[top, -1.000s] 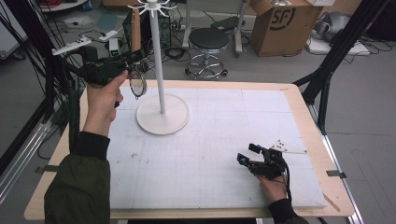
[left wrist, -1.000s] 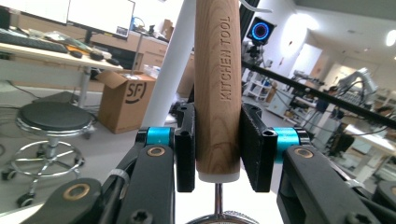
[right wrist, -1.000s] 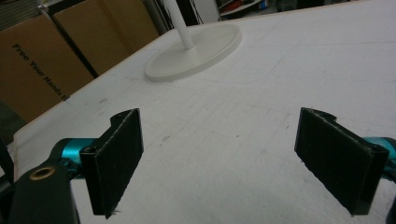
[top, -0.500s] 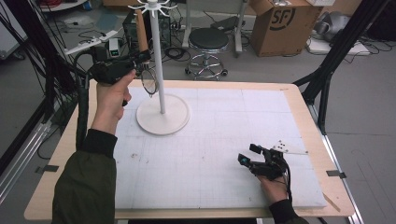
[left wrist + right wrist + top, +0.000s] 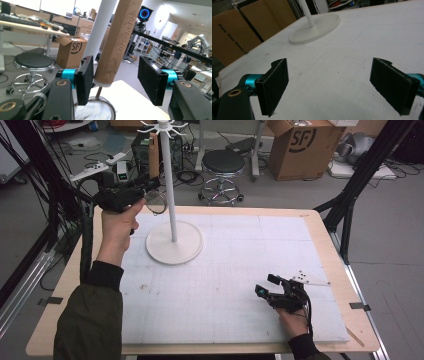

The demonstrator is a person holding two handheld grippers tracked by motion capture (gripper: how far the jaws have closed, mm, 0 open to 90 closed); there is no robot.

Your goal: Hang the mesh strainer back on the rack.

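Left jaws just opened off the hung strainer's handle — release step.

The left gripper (image 5: pixel 115 82) has its jaws wide apart, having just been opening; the wooden handle (image 5: pixel 119 42) of the strainer (image 5: pixel 156 201) stands between them, close against one pad and clear of the other, so nothing is clamped. In the high view the strainer hangs beside the pole of the white stand (image 5: pixel 173 242), its mesh bowl low and its handle running up toward the hooks at the top; whether it sits firmly on a hook I cannot tell. The right gripper (image 5: pixel 337 85) rests on the white mat (image 5: pixel 235 285) near the table's right edge, jaws wide open and empty. My reading: the hanging looks done, and the next move calls for drawing the left gripper straight back — without brushing the handle and setting it swinging.
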